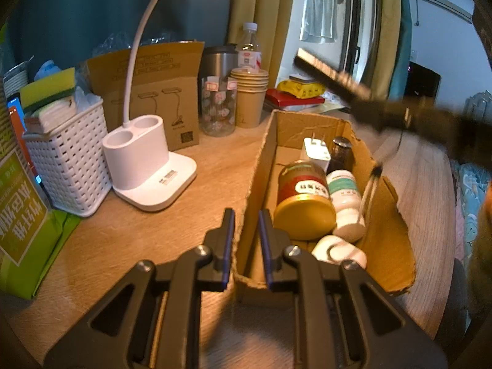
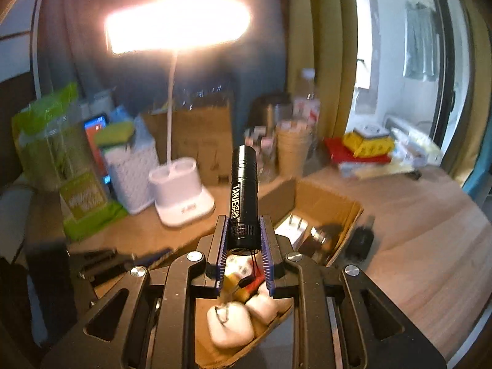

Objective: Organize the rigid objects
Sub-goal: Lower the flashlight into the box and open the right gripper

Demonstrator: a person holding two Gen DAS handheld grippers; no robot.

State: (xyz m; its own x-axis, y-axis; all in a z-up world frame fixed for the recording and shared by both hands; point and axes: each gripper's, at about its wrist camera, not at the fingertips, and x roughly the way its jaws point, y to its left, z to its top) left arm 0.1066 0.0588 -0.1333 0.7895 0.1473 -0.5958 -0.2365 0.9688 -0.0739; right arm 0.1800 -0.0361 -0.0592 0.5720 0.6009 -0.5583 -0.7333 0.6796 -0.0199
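Black metal flashlight (image 2: 243, 196), clamped at its tail by the right gripper (image 2: 244, 246), points its long axis forward above the open brown cardboard box (image 1: 381, 215). Left gripper (image 1: 246, 240) pinches that box's near left wall; jars lie inside beyond.

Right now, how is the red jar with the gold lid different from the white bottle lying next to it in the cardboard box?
The red jar is wide and squat; the white bottle is slimmer. The jar has a red body and gold lid; the bottle is white with a green-banded label and white cap. Both lie on their sides in the cardboard box, side by side, caps toward the left wrist camera.
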